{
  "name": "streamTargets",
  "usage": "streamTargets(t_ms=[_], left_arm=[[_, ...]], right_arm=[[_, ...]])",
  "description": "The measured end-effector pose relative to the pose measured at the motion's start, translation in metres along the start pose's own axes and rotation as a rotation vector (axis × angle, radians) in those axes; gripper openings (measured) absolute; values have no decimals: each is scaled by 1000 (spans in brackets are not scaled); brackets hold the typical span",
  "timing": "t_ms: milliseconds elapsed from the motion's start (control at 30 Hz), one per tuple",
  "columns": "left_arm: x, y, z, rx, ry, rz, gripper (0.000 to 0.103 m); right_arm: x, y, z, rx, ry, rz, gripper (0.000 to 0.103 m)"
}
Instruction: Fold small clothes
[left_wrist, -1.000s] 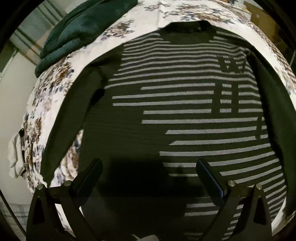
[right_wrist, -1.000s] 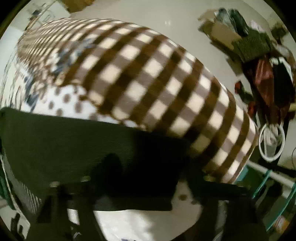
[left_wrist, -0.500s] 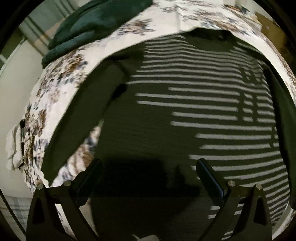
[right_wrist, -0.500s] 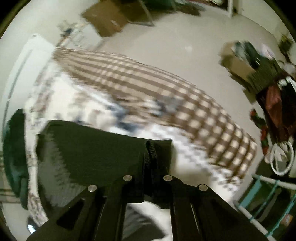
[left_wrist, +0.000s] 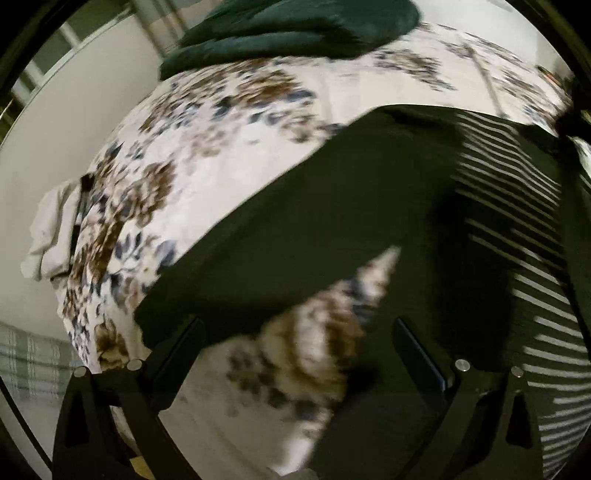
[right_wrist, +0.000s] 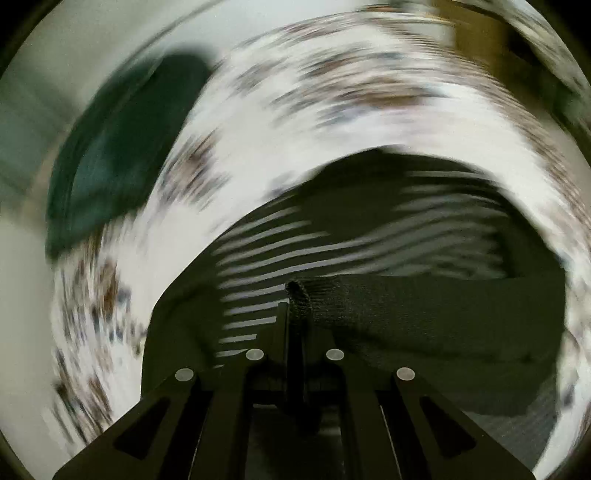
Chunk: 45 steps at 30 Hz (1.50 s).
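Note:
A dark sweater with grey stripes (left_wrist: 517, 206) lies flat on a floral bedspread (left_wrist: 221, 155). Its plain dark left sleeve (left_wrist: 280, 236) runs diagonally toward my left gripper (left_wrist: 299, 339), which is open and empty, its fingers hovering over the sleeve's cuff end and the gap of bedspread beside the body. My right gripper (right_wrist: 295, 314) is shut on the sweater's other dark sleeve (right_wrist: 424, 314), pinching its cuff and holding it across the striped body (right_wrist: 295, 240). The right wrist view is heavily blurred.
A dark green blanket (left_wrist: 295, 26) lies at the far end of the bed, also in the right wrist view (right_wrist: 122, 147). A white cloth (left_wrist: 48, 229) hangs at the bed's left edge beside a pale wall.
My left gripper has swung left from the sweater's body to its left sleeve. My right gripper closed on the other sleeve and has carried it over the striped body.

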<state>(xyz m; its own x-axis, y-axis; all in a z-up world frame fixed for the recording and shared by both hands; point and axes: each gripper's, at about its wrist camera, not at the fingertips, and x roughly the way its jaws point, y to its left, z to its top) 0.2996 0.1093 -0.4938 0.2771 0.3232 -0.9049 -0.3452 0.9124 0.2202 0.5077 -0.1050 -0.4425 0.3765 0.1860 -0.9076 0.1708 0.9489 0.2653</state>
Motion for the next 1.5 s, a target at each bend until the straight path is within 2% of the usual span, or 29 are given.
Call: streamTargets(t_ms=[67,167,300,367,433,500,533,700,833,900,1000,1100,1133,1200,1233,1267,1333,1367,1500], left_arm=[[10,16,1,-30,12,8,103],[23,37,3,-66,25,14,103],[38,61,6,-101,36,16,103],[41,73,6,-112,36,14,103],[41,91,5,-127,39,11,103],[40,107,2,-140,45,4,103],[40,122,-1,-152,53,4,103],[47,175,-18,-234,120,-18,103],[65,222,-36,-379,171,-39,103],[80,242,-46,-483,192,-92,103],[107,252,-58,-587,248,-179,101],[119,248,-58,-644,227,-285,98],[121,242,-54,-643,204,-319,95],[123,223,-41,-586,171,-341,70],[123,213,-33,-547,163,-328,34],[125,207,-28,-523,162,-323,7],[124,202,-17,-515,148,-310,6],[119,208,-12,-523,116,-301,5],[102,248,10,-568,4,-305,5]], right_arm=[[43,69,-5,-122,45,-17,4],[95,133,-15,-229,90,-50,4],[138,170,-30,-298,147,-98,6],[149,170,-32,-285,200,-79,11],[142,155,-34,-232,236,16,48],[119,126,-38,-149,233,104,68],[104,111,-43,-119,219,127,71],[39,29,-77,-25,174,93,78],[13,-27,-112,11,176,14,80],[14,-53,-128,41,210,-8,80],[26,-78,-150,68,256,-64,80],[35,-88,-164,87,273,-82,80],[38,-89,-168,96,280,-87,80],[46,-82,-170,110,292,-93,80],[49,-80,-172,118,301,-90,80],[51,-78,-174,126,306,-86,80],[56,-69,-175,124,313,-93,80],[58,-63,-174,116,316,-100,80],[55,-44,-168,65,304,-93,80]])
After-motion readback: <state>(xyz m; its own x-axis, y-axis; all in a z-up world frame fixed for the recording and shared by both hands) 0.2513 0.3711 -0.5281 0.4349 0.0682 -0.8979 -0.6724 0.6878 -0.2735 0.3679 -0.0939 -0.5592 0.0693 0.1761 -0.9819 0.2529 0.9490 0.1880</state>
